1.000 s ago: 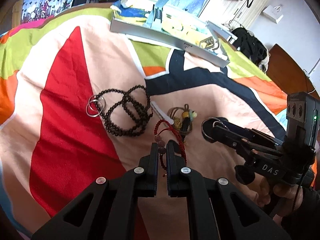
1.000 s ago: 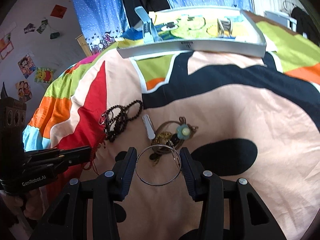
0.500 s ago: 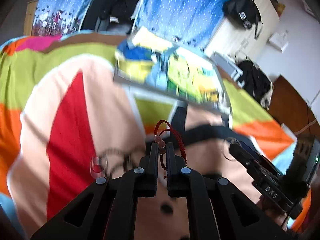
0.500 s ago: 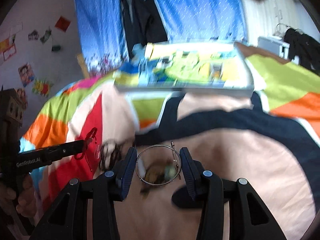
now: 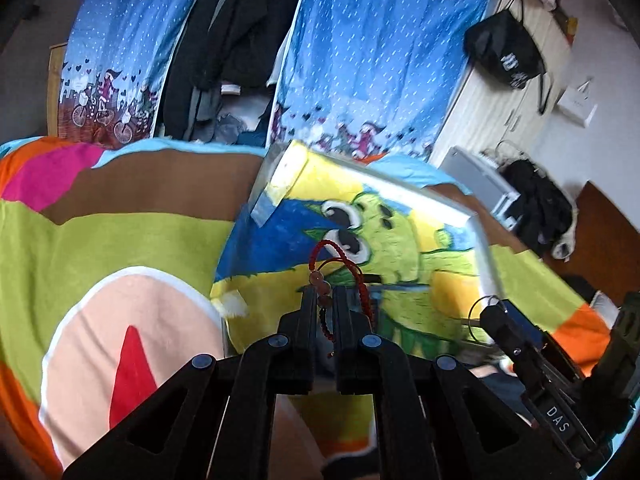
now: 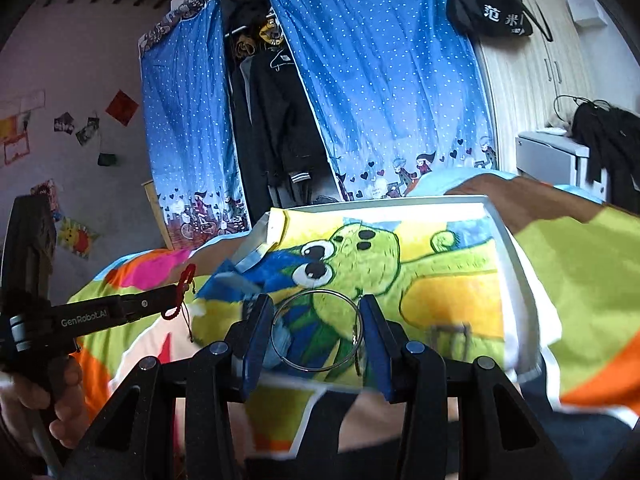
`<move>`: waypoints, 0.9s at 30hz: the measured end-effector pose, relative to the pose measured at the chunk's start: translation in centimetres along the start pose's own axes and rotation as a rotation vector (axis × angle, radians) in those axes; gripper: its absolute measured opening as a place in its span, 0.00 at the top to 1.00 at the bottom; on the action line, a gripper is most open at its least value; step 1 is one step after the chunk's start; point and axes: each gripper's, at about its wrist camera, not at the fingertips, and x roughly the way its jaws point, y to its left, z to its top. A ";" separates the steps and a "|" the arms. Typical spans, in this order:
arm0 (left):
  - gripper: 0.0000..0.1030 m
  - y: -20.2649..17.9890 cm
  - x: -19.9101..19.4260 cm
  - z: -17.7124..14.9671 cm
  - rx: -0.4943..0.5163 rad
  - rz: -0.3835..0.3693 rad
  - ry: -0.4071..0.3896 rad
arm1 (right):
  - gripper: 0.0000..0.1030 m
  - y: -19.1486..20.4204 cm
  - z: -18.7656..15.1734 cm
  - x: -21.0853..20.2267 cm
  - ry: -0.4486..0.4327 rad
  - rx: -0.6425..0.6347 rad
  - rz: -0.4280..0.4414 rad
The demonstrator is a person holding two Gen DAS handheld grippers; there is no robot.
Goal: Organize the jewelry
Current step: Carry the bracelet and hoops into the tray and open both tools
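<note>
Both grippers rose over blurred tray: left pinching red bracelet, right clamping ring.

Bed, colourful blanket; cartoon-lined tray on it.

The near edge of the tray is hidden behind the left tool in the left wrist view, and motion blur smears its painted floor. In the right wrist view a small dark frame-like thing inside the tray, toward its right wall, is too blurred to identify. The hand below the tray's left corner is cut off by the picture's edge.
</note>
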 end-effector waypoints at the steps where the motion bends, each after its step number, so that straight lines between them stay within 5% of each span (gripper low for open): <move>1: 0.95 0.1 0.7 0.0 0.001 0.009 0.013 | 0.59 -0.2 0.0 0.7 0.003 -0.004 -0.004; 14: 0.94 1.0 5.4 -2.0 0.024 0.081 0.158 | 0.58 -2.0 -3.3 6.3 0.140 0.007 -0.059; 16: 0.85 1.3 5.1 -2.0 0.016 0.087 0.169 | 0.58 -2.0 -3.5 6.3 0.148 0.007 -0.065; 18: 0.58 1.7 4.5 -1.9 -0.003 0.079 0.166 | 0.56 -2.1 -3.5 6.2 0.153 -0.001 -0.071; 20: 0.47 1.6 3.2 -1.7 -0.015 0.064 0.144 | 0.45 -2.0 -3.6 5.8 0.149 -0.007 -0.081; 24: 0.31 1.0 0.4 -1.5 -0.015 0.068 0.108 | 0.34 -1.6 -3.4 4.3 0.128 -0.035 -0.091; 27: 0.29 0.4 -2.4 -1.8 -0.011 0.074 0.058 | 0.27 -1.1 -3.1 2.6 0.104 -0.042 -0.100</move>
